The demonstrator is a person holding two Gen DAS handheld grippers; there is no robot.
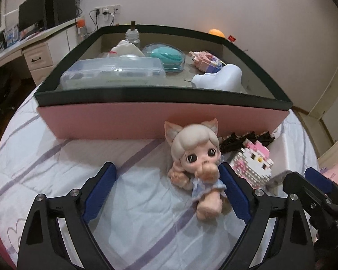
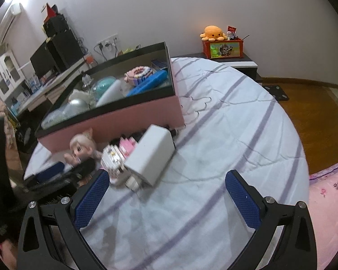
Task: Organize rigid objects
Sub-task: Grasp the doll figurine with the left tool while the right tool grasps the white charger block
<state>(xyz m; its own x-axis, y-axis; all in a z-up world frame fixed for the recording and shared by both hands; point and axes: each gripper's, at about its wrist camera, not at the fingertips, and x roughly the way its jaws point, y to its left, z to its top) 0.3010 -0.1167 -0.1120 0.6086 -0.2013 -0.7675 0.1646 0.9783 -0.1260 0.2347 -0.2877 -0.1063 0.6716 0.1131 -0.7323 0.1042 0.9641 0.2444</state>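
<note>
Bed (image 2: 214,135): pink box (image 1: 146,121), part filled with a clear case (image 1: 115,72), teal dish (image 1: 166,56), brick cake (image 1: 205,60). Outside at its wall: white box (image 2: 151,155), brick cat (image 1: 254,162), doll (image 1: 198,164), likely left to stow. Left gripper (image 1: 169,186) wide, straddling the doll, its right pad close against it, no grip evident; right gripper (image 2: 166,195) wide, empty.

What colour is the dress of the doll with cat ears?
Light blue. The doll's dress shows best in the left wrist view, lying on the striped bedsheet.
</note>
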